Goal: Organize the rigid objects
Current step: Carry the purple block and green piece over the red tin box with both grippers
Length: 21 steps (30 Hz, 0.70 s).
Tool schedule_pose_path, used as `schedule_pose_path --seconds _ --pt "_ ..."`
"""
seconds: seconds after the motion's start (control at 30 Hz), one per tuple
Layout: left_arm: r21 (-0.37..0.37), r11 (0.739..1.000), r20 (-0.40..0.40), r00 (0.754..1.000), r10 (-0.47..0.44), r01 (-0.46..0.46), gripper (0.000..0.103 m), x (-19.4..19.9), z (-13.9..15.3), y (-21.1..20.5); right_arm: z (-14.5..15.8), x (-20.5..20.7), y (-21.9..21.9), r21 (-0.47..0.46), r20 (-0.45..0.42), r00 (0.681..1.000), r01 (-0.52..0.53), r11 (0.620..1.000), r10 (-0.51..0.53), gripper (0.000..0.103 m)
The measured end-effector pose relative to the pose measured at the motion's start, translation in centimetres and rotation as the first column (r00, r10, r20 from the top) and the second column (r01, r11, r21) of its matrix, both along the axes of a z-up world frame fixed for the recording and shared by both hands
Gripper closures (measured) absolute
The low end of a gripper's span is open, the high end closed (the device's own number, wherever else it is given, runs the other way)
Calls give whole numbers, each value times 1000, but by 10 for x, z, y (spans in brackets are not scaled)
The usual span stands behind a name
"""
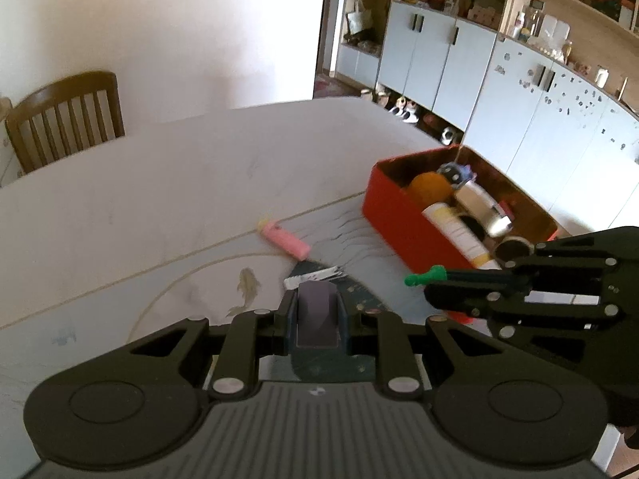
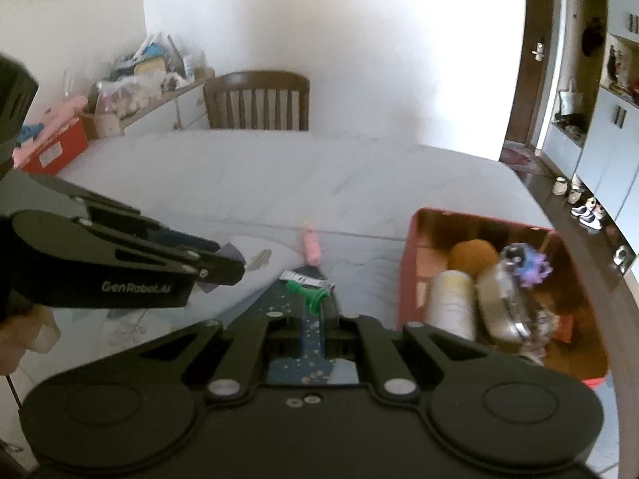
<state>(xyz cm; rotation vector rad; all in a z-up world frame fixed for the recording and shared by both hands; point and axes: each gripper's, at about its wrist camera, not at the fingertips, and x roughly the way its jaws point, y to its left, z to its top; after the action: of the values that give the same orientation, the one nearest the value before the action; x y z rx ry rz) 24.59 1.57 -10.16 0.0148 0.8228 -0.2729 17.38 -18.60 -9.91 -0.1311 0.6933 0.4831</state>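
Bright daylight, wall (image 2: 359,60) blown out, slight motion blur, fisheye-bent edges

The red box (image 1: 395,215) looks like smooth, slightly glossy plastic or tin; inside it a shiny metal-capped cylinder (image 1: 485,207) lies beside a matt, fuzzy orange ball (image 1: 429,187). Left of the box, the pink lighter (image 1: 284,239) is smooth plastic on the matt white tabletop (image 1: 159,199). Both grippers (image 1: 317,311) (image 2: 315,311) are matt black plastic with 2 shiny metal pivots

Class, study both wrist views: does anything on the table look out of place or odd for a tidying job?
Yes. A pink lighter lies loose on the table, outside the red box where other items are gathered. Nothing looks spilled or broken.
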Motion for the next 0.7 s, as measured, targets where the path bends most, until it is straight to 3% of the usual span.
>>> schedule_pose_path --seconds 0.3,0.7 --pt "-6 1000 47 999 -12 12 82 -6 26 -36 20 -6 -47 38 28 997 68 997 -69 98" --pt "10 999 72 996 -45 45 82 10 33 -102 22 7 -114 46 41 990 132 990 -134 98"
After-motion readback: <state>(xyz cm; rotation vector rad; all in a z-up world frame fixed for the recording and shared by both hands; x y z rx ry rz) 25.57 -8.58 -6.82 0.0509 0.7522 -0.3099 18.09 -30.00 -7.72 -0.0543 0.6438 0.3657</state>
